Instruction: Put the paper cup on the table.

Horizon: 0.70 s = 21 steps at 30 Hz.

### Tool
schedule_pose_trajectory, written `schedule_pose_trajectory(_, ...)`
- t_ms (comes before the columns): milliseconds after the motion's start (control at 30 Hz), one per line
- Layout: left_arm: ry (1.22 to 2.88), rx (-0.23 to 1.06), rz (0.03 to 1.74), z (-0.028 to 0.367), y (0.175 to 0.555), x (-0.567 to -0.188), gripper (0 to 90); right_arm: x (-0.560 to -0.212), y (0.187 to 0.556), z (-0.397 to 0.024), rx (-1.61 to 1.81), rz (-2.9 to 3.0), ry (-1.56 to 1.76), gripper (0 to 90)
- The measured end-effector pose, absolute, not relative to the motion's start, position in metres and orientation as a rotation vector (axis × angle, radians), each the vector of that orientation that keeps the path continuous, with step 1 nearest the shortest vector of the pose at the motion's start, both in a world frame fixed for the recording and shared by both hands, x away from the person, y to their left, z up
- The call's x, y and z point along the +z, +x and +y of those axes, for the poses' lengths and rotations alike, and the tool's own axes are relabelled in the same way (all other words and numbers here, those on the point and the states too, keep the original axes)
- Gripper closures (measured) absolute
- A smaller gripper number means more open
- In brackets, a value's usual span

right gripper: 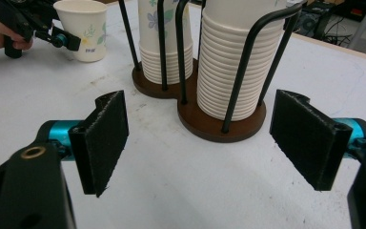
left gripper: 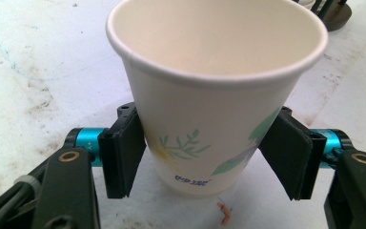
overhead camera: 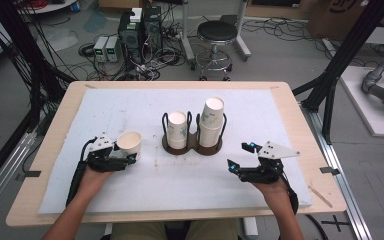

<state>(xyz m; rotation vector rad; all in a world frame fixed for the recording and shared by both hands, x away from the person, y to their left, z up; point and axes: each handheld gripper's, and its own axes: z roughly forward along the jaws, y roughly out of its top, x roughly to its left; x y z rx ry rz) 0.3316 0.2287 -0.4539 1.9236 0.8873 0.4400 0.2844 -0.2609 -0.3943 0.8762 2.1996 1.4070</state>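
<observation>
Left gripper (overhead camera: 129,159): low on the table's left side, held by the person's left hand (overhead camera: 91,179); jaws set either side of a single cup, pads against or just shy of its wall. In the left gripper view (left gripper: 205,157) the left pad looks touching and the right pad sits at the wall's edge; cannot tell if it is pressing.
Cup (left gripper: 214,90): upright on the sheet, open end up, empty, leaf print and small blue text on its side; sits between the left gripper's jaws, just ahead of the hand. Seen too from the high view (overhead camera: 129,143) and far left in the right gripper view (right gripper: 83,33).
Right gripper (overhead camera: 241,157): on the table's right side in the right hand (overhead camera: 274,187); jaws spread wide, nothing between them, pads well apart (right gripper: 205,143).
Holder (overhead camera: 192,145): brown two-bay base with black wire uprights, ahead of the right gripper and off to its left, apart from it.
Left stack (overhead camera: 177,129): cups nested in the holder's left bay, shorter.
Right stack (overhead camera: 212,121): cups in the right bay, taller, nearer the right gripper (right gripper: 233,57).
Sheet (overhead camera: 180,185): white, scuffed, covers the table under both grippers.
Scrap (left gripper: 225,213): small orange bit on the sheet just below the cup's base, between the left jaws.
</observation>
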Motion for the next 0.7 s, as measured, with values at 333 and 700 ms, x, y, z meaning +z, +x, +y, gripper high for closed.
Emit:
schedule_pose_trajectory(333, 1.952, 0.442, 0.911, 0.228, 0.33, -0.454, 31.7, -0.393, 0.284, -0.262, 1.417, 2.187, 0.869, 21.3)
schedule_pose_trajectory(700, 1.838, 0.396, 0.928, 0.244, 0.315, -0.445, 16.8, -0.394, 0.284, -0.264, 1.413, 2.189, 0.883, 21.2)
